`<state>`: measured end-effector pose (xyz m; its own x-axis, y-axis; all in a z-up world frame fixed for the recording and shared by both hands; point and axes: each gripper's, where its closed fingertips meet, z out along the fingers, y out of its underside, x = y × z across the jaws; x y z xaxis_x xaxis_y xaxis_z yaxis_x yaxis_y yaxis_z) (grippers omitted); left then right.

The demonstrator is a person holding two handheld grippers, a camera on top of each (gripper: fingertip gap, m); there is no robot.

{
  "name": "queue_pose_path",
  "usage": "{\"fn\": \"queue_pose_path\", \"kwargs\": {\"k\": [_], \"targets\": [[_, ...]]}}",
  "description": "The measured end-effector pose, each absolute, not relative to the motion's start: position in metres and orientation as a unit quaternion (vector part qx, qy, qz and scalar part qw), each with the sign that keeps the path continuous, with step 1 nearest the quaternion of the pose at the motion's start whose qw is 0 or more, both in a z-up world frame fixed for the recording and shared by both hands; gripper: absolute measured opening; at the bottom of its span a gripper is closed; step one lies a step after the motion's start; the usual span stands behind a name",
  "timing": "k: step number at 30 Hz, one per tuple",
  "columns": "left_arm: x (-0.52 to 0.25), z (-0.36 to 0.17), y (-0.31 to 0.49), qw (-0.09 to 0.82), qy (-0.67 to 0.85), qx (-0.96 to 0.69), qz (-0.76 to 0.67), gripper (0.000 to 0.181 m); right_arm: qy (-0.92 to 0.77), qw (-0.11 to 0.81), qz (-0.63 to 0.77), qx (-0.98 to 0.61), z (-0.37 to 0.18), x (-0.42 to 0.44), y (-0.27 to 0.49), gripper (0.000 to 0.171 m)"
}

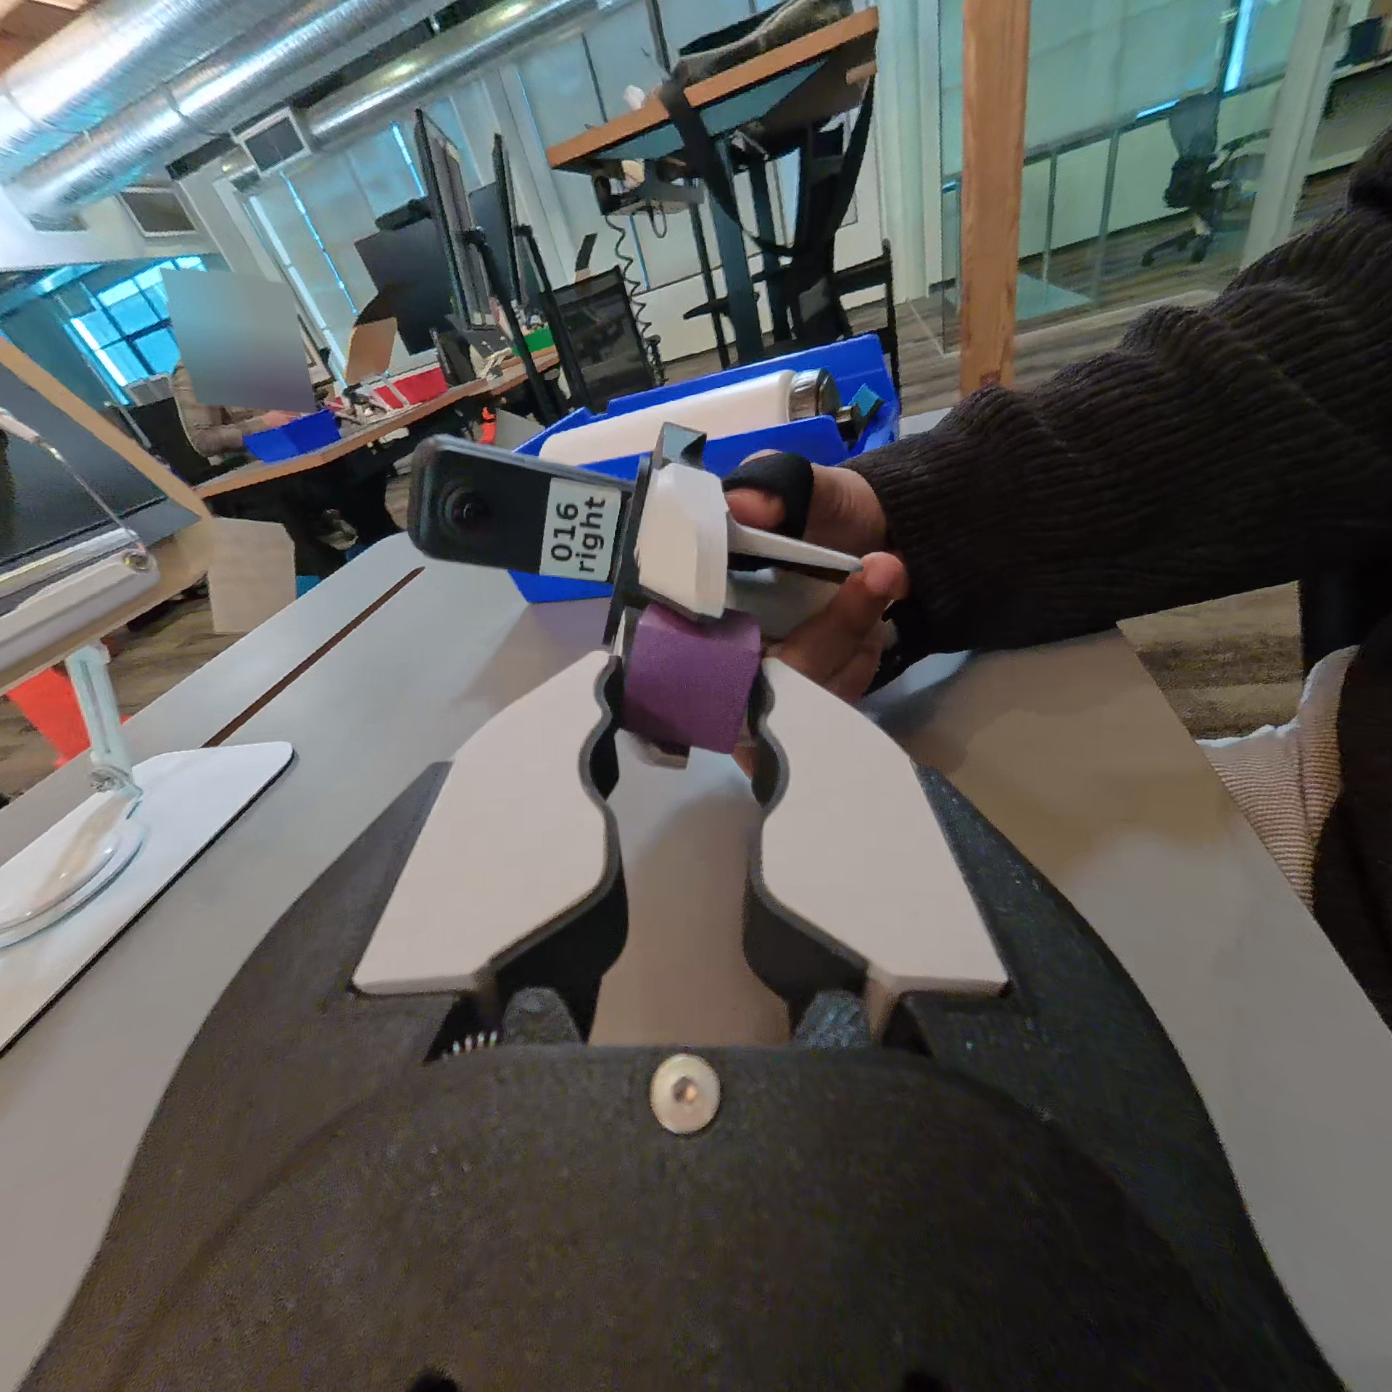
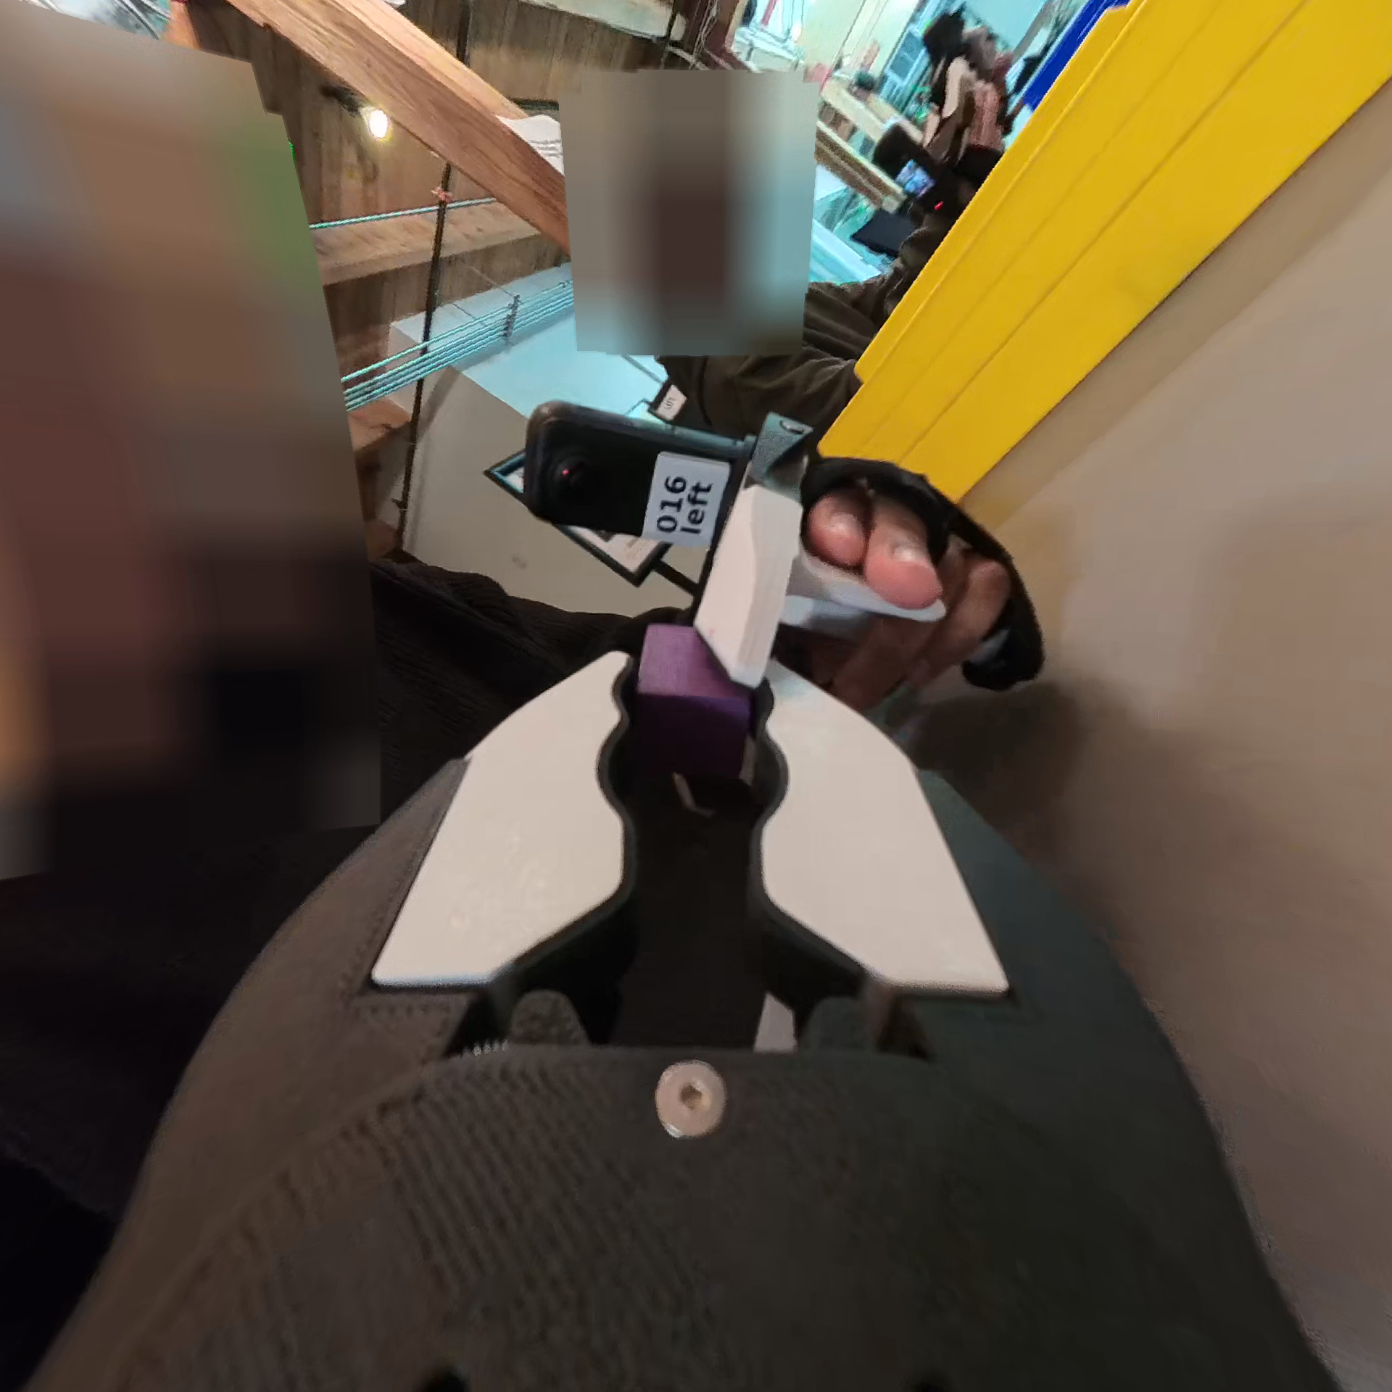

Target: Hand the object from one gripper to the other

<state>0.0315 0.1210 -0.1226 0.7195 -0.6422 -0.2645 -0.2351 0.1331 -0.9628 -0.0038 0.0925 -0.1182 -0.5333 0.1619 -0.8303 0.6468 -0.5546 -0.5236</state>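
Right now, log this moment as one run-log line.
stage: mid-handover | object: purple block | left gripper: fingers on block | right gripper: fingers on block | block: above grey table

Blue bin [image 1: 753, 452] holding what seems a white bottle [image 1: 678, 410].

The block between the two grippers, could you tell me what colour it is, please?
Purple; the block shows best in the left wrist view.
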Motion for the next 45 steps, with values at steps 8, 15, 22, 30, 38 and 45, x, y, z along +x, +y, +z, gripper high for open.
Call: {"fn": "queue_pose_path", "kwargs": {"k": [8,15,22,30,38,45], "targets": [[0.033,-0.117,0.119,0.682,0.336,-0.629,-0.165,0.029,0.400,0.214,-0.766,0.455,-0.115,-0.004,0.094,0.029],[0.034,-0.115,0.119,0.677,0.337,-0.632,-0.167,0.028,0.396,0.218,-0.759,0.469,-0.122,-0.006,0.097,0.028],[0.019,-0.112,0.127,0.686,0.297,-0.645,-0.160,0.028,0.345,0.094,-0.773,0.524,-0.131,-0.027,0.133,0.057],[-0.012,-0.103,0.136,0.691,0.151,-0.653,-0.271,0.028,0.358,-0.171,-0.740,0.543,-0.116,-0.029,0.184,0.063],[-0.049,-0.156,0.154,0.570,0.107,-0.811,-0.080,0.029,0.543,-0.380,-0.576,0.478,-0.127,-0.039,0.163,0.062],[-0.045,-0.164,0.155,0.553,0.149,-0.820,-0.004,0.029,0.563,-0.411,-0.563,0.444,-0.120,-0.037,0.157,0.059]]}}
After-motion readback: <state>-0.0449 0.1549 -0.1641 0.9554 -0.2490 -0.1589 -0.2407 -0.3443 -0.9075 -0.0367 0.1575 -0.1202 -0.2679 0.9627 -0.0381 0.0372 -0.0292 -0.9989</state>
